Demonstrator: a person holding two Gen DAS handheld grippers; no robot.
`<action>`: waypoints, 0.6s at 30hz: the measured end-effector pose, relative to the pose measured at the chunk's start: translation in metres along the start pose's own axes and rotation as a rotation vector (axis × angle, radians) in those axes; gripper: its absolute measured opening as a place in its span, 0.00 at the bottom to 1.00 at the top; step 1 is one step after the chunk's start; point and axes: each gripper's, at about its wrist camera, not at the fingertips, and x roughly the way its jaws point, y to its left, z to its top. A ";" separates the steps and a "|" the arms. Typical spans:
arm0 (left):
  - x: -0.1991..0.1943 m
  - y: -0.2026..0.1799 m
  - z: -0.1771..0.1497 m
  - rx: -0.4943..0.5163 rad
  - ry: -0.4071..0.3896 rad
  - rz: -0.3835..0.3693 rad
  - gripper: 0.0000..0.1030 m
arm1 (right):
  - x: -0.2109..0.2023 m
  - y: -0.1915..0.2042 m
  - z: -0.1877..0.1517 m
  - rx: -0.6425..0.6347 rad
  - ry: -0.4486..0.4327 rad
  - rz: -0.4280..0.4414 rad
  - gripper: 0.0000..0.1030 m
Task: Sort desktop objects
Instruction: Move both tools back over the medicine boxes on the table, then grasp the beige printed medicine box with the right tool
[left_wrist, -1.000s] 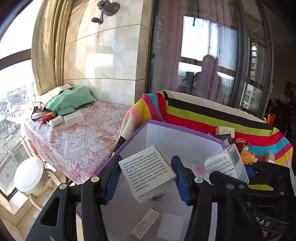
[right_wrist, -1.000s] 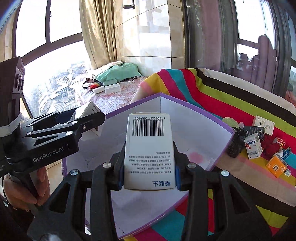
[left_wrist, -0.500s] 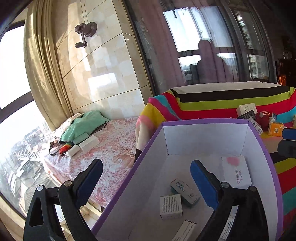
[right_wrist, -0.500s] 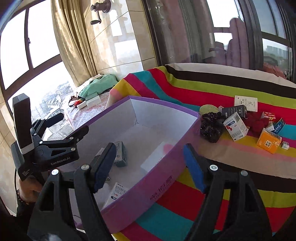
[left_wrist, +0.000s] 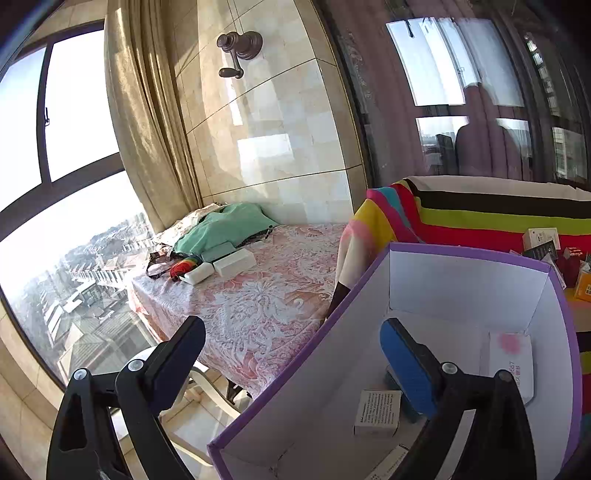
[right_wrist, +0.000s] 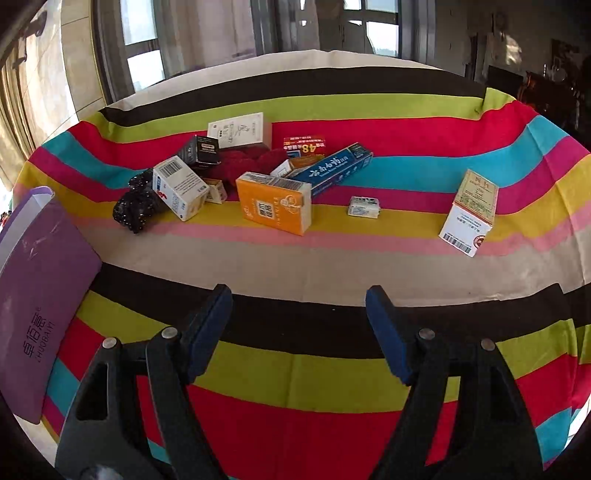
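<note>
the purple box (right_wrist: 40, 295) at the right-wrist view's left edge reads "huobaiyi", a red carton (right_wrist: 304, 144) at upper centre "48", while both the left gripper (left_wrist: 291, 358) and right gripper (right_wrist: 299, 328), which pinched cartons a second ago, now stand spread and empty, cartons lying in the box at lower right.

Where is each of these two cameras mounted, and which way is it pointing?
Left wrist: on the left tongs, looking into the purple box toward a window; both open fingers show.
Right wrist: on the right tongs, looking down at small cartons on the striped cloth; both open fingers show.
Shared: purple box, striped cloth.
</note>
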 end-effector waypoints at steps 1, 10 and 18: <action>-0.007 -0.004 0.003 0.013 -0.016 0.006 0.94 | 0.008 -0.020 0.002 0.036 0.014 -0.034 0.77; -0.113 -0.088 0.051 -0.002 -0.126 -0.568 1.00 | 0.051 -0.106 0.050 0.269 0.005 -0.111 0.89; -0.050 -0.274 0.030 0.015 0.333 -0.942 1.00 | 0.102 -0.121 0.077 0.263 0.116 -0.228 0.94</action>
